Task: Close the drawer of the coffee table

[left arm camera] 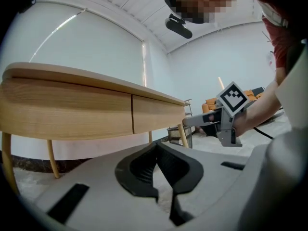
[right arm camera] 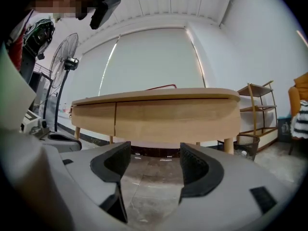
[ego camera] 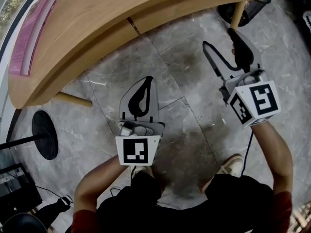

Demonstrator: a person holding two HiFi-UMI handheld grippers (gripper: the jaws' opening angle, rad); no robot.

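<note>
Left hand-held gripper (ego camera: pixel 148 80): jaws pinched together, nothing between them. Right hand-held gripper (ego camera: pixel 219 39): jaws spread wide, empty. Both hang over the floor (ego camera: pixel 184 130), just short of the coffee table (ego camera: pixel 97 8). The drawer (right arm camera: pixel 163 114) front sits flush with the table's side.

The coffee table (ego camera: pixel 97 28) ran off the head view's top edge, so its far side went unseen, and its top hid all but two legs. Whether the blurred pink thing (ego camera: pixel 31 30) at the left lay on it or beyond it could not be told. The fan's pole (ego camera: pixel 19 142) was cut by the left edge and the bin (ego camera: pixel 248 6) by the top. The left gripper (ego camera: pixel 148 80)'s cube covered most of one shoe (ego camera: pixel 141 169). In the right gripper view, the right edge clipped an orange seat (right arm camera: pixel 299 102).
</note>
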